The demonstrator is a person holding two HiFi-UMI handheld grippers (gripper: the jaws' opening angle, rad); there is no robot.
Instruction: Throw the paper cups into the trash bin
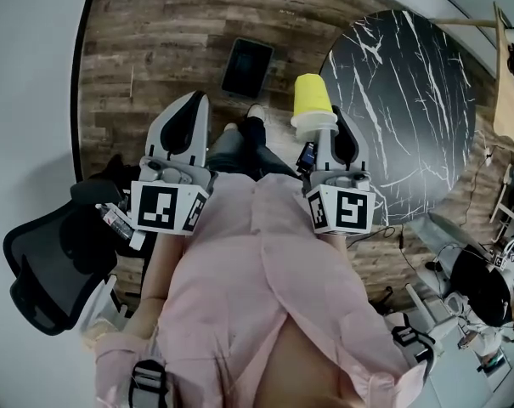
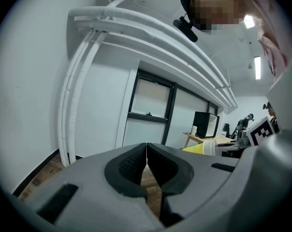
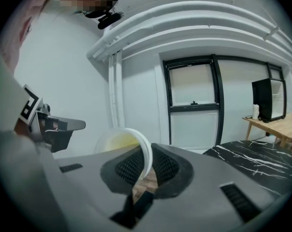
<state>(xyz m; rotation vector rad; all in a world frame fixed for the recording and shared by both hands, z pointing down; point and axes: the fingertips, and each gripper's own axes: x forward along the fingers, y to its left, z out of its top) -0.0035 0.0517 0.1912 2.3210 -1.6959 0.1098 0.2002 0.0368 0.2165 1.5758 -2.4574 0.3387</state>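
A yellow paper cup point(image 1: 312, 99) with a white rim is pinched by that rim in my right gripper point(image 1: 327, 126), which is shut on it. In the right gripper view the cup point(image 3: 118, 142) tilts off to the left, its wall caught between the pads of the gripper point(image 3: 146, 167). My left gripper point(image 1: 191, 102) is held alongside, shut and empty; its pads meet in the left gripper view point(image 2: 146, 154), where the cup point(image 2: 200, 148) shows to the right. A dark rectangular trash bin point(image 1: 246, 66) stands on the wooden floor ahead, between the two grippers.
A round black marble table point(image 1: 414, 100) fills the right side. A black office chair point(image 1: 48, 266) stands at lower left against the white wall point(image 1: 27, 100). Another person point(image 1: 486, 291) sits at lower right. A wooden desk point(image 3: 276, 123) stands beyond the table.
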